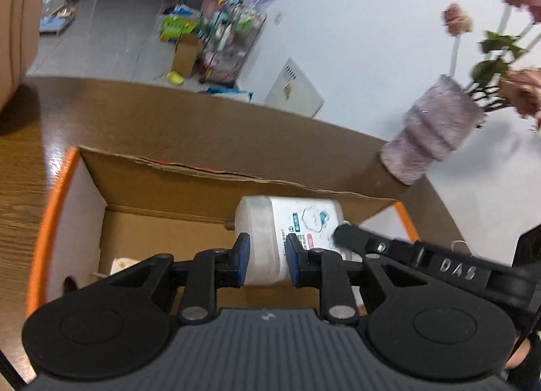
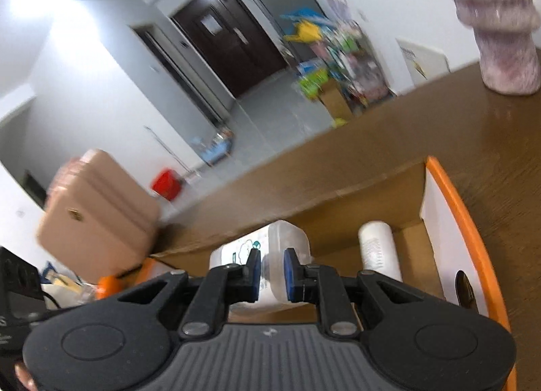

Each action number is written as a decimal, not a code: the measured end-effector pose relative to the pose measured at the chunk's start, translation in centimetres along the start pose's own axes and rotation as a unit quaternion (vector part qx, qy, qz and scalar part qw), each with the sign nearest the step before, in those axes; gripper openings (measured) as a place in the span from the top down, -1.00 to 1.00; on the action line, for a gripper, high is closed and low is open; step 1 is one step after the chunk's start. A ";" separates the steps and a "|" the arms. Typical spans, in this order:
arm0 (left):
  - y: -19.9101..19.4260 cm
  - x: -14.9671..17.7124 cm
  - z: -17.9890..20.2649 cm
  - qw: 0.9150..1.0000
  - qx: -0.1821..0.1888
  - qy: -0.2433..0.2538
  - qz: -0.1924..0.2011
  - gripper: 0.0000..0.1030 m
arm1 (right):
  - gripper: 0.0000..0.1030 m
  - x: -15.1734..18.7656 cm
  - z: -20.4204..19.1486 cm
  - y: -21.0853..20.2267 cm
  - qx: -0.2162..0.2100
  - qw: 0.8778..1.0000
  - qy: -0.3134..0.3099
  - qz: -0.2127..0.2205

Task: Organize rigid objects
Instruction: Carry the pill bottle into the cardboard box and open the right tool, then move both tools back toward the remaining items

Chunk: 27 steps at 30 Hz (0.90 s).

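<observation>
We see a white, translucent plastic bottle (image 1: 270,239) with a printed label, lying on its side above the open cardboard box (image 1: 203,174). Both claws grip it. The left gripper (image 1: 268,261) has its blue pads (image 1: 242,255) pressed on one end of the bottle, jaws narrow. The right gripper (image 2: 272,272) clamps the other end between its own blue pads (image 2: 254,272), jaws also narrow; its black finger shows at the right of the left wrist view.

Inside the box, to the right in the right wrist view, a white cylinder (image 2: 377,249) lies on the cardboard floor. The box has white side flaps edged in orange (image 2: 463,222).

The box sits on a brown wooden table (image 1: 20,188). At the far right corner stands a ribbed lilac vase (image 1: 436,130) holding faded pink flowers (image 1: 456,19). To the left sits a tan case (image 2: 98,215).
</observation>
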<state>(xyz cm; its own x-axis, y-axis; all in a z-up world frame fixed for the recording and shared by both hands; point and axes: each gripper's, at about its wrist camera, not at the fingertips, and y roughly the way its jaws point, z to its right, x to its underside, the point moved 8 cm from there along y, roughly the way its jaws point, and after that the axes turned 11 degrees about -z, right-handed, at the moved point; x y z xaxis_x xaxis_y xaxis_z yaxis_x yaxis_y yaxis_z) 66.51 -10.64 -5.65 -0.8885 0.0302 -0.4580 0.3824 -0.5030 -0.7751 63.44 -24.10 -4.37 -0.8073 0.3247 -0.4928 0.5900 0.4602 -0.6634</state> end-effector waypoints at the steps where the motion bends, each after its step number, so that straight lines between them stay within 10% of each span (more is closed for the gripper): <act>1: 0.7 0.0 -0.1 1.000 -0.001 0.000 -0.005 0.56 | 0.65 0.2 0.5 0.7 0.009 1.000 0.011 -0.008; 5: 2.0 0.2 0.0 1.000 0.009 0.004 -0.013 0.52 | 0.23 -0.1 0.5 1.8 0.044 0.999 0.004 -0.021; 13: -1.4 0.9 -0.1 1.000 -0.023 0.009 0.010 0.42 | 0.14 0.6 -1.8 0.6 0.059 0.997 -0.043 -0.011; 27: -18.4 10.0 1.5 0.980 -0.137 0.093 0.107 -0.34 | -0.52 6.1 -7.2 -18.1 0.092 0.983 -0.139 0.070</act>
<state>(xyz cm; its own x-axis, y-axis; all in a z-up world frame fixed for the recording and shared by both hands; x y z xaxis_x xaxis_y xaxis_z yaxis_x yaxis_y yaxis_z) 50.23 -2.39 4.72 -0.7280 0.1194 -0.6751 0.6317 -0.2658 -0.7282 47.74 -24.55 8.70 -0.6981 0.1236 -0.7052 0.7084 0.2617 -0.6555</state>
